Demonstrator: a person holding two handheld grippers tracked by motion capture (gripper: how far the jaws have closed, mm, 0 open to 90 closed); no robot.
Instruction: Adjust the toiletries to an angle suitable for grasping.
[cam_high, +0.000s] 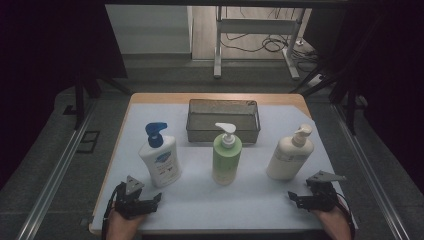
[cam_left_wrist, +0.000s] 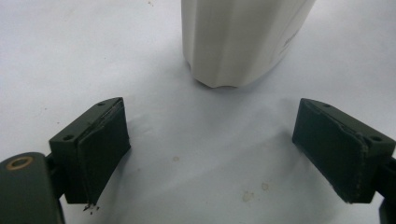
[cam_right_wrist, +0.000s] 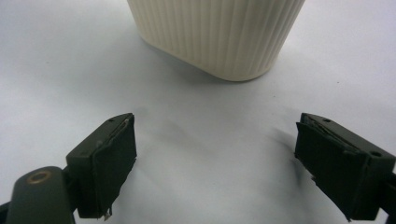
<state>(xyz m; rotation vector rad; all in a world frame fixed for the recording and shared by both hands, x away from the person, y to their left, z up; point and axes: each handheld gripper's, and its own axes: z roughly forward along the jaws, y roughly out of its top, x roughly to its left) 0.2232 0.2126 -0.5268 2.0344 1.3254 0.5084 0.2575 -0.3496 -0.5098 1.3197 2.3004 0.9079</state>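
1. Risking a topple: nudging the tall cream bottle (cam_right_wrist: 217, 32) off-centre with the right gripper (cam_right_wrist: 215, 163).
2. Standing upright just ahead of that gripper, ribbed, pump-topped.
3. Gaping wide, both empty; left gripper (cam_left_wrist: 212, 154) facing the white bottle (cam_left_wrist: 243, 39) likewise.

Dim high view with dark, murky edges; both gripper views bright, soft-shadowed and slightly blurred.
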